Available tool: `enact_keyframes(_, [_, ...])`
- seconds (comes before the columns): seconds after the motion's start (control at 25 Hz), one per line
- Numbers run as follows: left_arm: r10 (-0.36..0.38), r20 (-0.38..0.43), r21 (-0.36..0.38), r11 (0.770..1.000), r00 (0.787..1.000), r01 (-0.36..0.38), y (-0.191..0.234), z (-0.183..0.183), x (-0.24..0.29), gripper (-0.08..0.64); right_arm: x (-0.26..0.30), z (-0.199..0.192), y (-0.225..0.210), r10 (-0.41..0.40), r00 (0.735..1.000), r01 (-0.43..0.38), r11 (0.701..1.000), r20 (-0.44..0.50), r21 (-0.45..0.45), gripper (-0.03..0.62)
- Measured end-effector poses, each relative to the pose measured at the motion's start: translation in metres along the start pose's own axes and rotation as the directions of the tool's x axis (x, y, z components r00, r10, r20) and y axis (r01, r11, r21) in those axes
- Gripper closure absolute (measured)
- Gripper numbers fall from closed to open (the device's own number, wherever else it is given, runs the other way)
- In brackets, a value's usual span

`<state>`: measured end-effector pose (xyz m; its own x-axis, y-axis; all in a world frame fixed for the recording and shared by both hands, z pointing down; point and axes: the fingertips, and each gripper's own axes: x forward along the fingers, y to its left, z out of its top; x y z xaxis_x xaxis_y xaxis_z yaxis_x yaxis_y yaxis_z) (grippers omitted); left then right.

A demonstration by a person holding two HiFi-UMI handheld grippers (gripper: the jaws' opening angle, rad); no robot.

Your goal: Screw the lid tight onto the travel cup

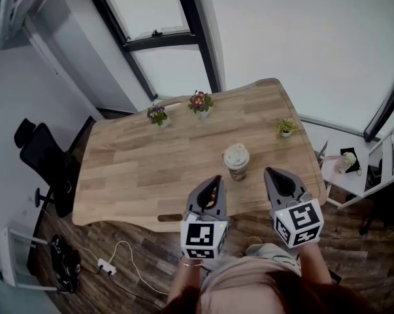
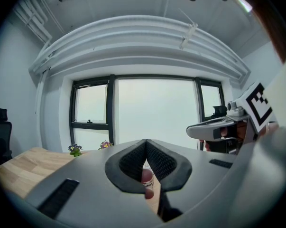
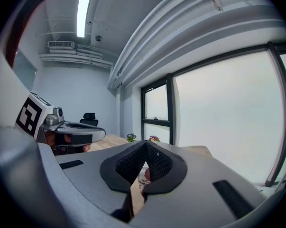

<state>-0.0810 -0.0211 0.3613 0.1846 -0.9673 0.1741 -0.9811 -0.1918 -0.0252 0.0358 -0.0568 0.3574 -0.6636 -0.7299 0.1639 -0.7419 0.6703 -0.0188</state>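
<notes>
The travel cup (image 1: 236, 161) stands upright on the wooden table (image 1: 138, 169) near its front edge, and a pale lid rests on top of it. My left gripper (image 1: 214, 181) hovers just left of the cup, shut and holding nothing. My right gripper (image 1: 274, 174) hovers to the cup's right, also shut and holding nothing. In the left gripper view the jaws (image 2: 146, 144) meet, and a sliver of the cup (image 2: 148, 180) shows below them. In the right gripper view the closed jaws (image 3: 146, 145) hide most of the cup (image 3: 143, 176).
Three small potted plants (image 1: 200, 102) (image 1: 157, 115) (image 1: 286, 127) sit along the table's far side. A black office chair (image 1: 48, 165) stands at the left. A small side table with items (image 1: 345, 165) is at the right. A power strip with cable (image 1: 107, 265) lies on the floor.
</notes>
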Motion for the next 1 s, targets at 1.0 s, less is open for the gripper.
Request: enact_keyframes(1.0, [0.006, -0.030, -0.007, 1.000, 1.000, -0.007, -0.011, -0.011, 0.021, 0.558, 0.002, -0.015, -0.018, 0.010, 1.000, -0.010, 1.000, -0.017, 0.012, 0.594])
